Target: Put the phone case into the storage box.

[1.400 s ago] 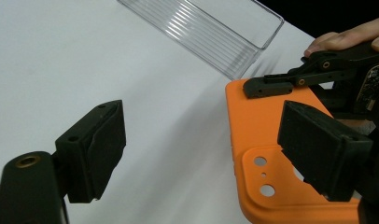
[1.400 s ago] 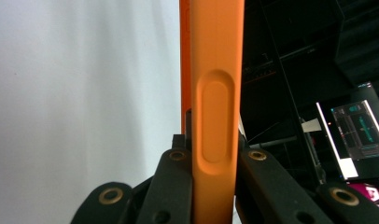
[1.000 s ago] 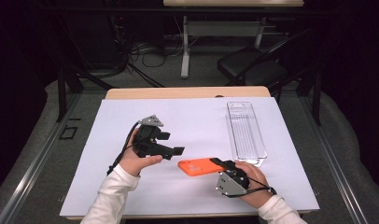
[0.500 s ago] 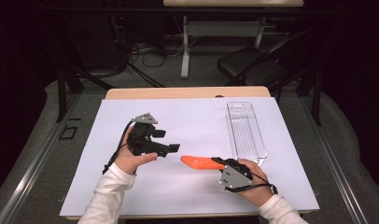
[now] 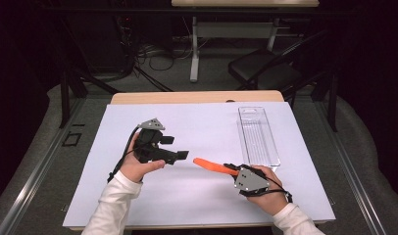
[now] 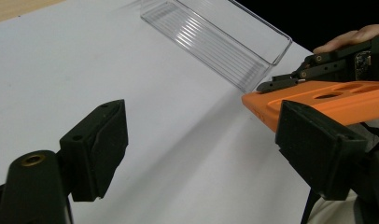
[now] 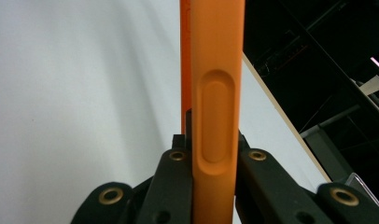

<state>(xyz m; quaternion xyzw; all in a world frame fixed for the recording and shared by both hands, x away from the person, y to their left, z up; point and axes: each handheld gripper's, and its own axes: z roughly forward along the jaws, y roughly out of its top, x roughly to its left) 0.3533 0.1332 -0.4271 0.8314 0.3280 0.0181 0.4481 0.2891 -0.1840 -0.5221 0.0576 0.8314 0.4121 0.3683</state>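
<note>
Lifted on edge, the smooth orange case [image 5: 210,165] sits pinched in the right tool [image 5: 230,170]; left tool [image 5: 180,155] spread.

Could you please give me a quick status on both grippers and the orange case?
Right gripper shut on flat orange plastic case, lifted off white table cover. Left gripper open, facing it. Clear plastic tray beside, not in the way.

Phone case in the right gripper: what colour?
Orange phone case, clearest in the right gripper view.
</note>
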